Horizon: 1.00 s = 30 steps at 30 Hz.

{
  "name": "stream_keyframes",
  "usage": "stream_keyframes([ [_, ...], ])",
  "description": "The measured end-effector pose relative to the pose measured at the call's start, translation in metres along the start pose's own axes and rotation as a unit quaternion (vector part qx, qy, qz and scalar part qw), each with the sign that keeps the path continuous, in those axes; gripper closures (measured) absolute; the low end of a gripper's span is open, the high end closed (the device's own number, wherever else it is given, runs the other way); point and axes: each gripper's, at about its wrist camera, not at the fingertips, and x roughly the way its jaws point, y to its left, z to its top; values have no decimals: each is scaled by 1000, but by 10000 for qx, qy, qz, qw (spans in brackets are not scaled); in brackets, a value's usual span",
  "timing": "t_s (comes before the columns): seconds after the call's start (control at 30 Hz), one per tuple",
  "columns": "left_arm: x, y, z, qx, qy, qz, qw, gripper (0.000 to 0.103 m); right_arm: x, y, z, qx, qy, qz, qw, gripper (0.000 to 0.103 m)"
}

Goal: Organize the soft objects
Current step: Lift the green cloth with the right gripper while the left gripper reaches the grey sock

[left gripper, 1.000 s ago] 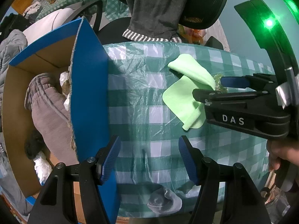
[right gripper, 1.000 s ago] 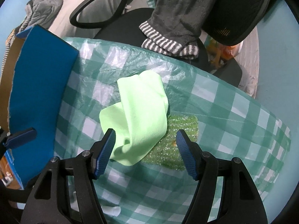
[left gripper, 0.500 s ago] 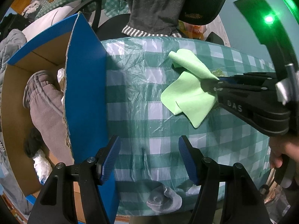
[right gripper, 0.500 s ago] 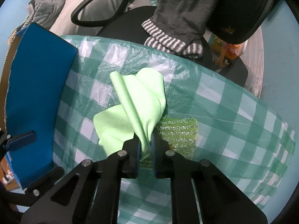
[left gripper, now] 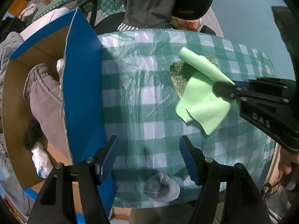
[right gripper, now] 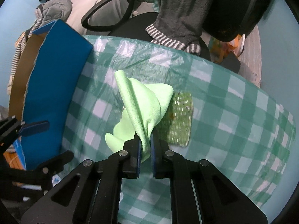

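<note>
Right tongs (right gripper: 145,149), open a second ago, now clamped on green cloth (right gripper: 147,102), lifted off table (right gripper: 233,112) middle; sponge (right gripper: 179,117) uncovered beneath. Left tongs (left gripper: 148,157) just widened, empty, over near edge beside box (left gripper: 82,85). Next, likely: cloth into box.

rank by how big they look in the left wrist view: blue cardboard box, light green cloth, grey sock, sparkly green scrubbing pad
1. blue cardboard box
2. light green cloth
3. grey sock, though it lies nearer the camera
4. sparkly green scrubbing pad, partly covered by the cloth
</note>
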Motion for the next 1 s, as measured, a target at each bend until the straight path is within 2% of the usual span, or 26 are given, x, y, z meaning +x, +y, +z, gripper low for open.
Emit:
stream_keyframes([
  [0.17, 0, -4, -16, -24, 31, -21, 10000, 33, -7, -2, -23, -13, -22, -5, 10000, 94],
  [0.5, 4, -9, -48, -96, 104, -58, 9999, 33, -12, -22, -78, 389, 67, 1, 9992, 94],
  [0.7, 7, -6, -68, -265, 164, -84, 9995, 30, -10, -36, -106, 604, 145, -49, 9981, 94],
  [1.0, 20, -9, -98, -451, 354, -116, 9983, 29, -6, -53, -129, 760, 275, -17, 9967, 94],
])
